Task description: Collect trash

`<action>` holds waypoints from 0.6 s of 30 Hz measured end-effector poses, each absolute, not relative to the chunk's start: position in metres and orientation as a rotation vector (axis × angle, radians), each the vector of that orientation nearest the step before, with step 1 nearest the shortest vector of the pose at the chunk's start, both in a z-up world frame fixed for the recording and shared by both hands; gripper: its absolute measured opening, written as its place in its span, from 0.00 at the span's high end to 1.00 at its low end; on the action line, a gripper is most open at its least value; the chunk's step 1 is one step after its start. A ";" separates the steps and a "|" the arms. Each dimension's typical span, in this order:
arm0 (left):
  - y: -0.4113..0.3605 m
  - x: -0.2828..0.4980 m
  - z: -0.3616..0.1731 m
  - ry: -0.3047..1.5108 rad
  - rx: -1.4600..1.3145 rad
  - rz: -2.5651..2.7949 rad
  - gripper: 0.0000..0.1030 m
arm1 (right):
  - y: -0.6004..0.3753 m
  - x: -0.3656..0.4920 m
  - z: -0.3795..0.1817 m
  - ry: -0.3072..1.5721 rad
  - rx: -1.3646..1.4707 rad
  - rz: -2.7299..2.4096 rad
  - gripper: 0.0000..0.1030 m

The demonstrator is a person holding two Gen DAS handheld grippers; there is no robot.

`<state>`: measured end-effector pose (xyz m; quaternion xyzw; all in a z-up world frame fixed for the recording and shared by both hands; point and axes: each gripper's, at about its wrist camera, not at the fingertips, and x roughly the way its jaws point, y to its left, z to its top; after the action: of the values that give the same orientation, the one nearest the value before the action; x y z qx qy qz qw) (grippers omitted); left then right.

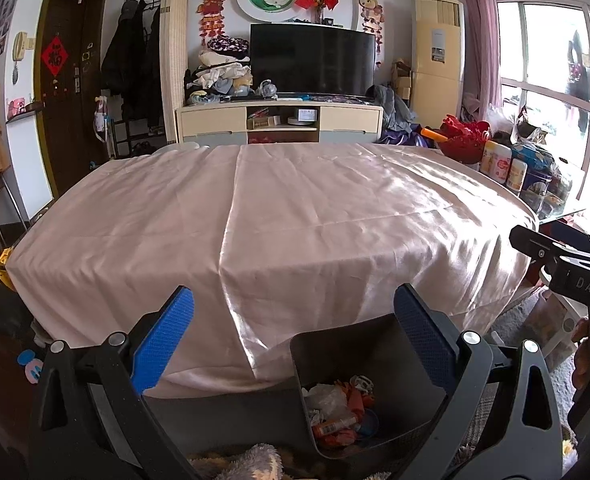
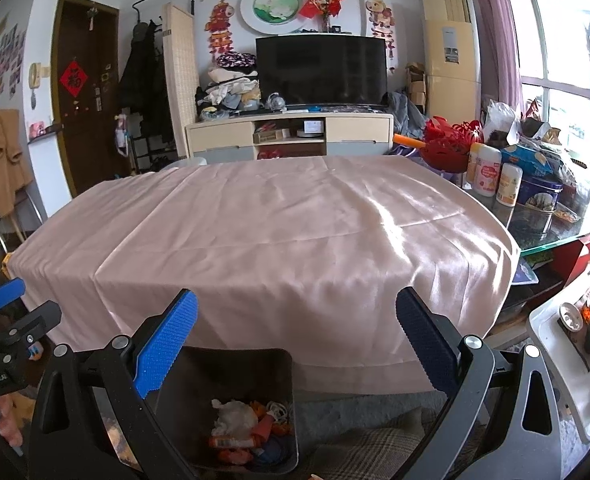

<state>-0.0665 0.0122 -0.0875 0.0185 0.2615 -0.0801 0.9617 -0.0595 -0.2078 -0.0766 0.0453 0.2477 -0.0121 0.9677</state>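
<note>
- My left gripper [image 1: 293, 312] is spread wide with nothing between its blue pads [image 1: 163, 344], held low in front of the table's near edge.
- My right gripper [image 2: 297, 316] is spread just as wide and also holds nothing; it sits beside the left one, whose blue tip shows at the far left of the right wrist view.
- The trash [image 2: 251, 426] lies in the dark bin [image 2: 231, 360] on the floor, just below the near edge of the table (crumpled white plastic, orange wrappers, something blue underneath).
- From the left wrist view the bin [image 1: 375, 344] sits under the right finger, the trash [image 1: 339, 408] piled at its bottom.
- The pink tablecloth [image 1: 279, 216] covers the table with only creases and sheen on it.
- A dark TV [image 2: 321, 70] stands on the cabinet beyond.
</note>
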 end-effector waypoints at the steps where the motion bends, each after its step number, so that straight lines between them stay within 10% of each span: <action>1: 0.012 -0.067 -0.088 0.531 0.038 -0.163 0.08 | -0.208 -0.060 -0.076 0.499 0.094 -0.026 0.03; 18: 0.011 -0.067 -0.090 0.533 0.034 -0.163 0.08 | -0.201 -0.058 -0.075 0.504 0.094 -0.014 0.03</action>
<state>-0.0668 0.0109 -0.0896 0.0169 0.2630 -0.0805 0.9613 -0.0577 -0.2015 -0.0749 0.0467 0.2493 -0.0071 0.9673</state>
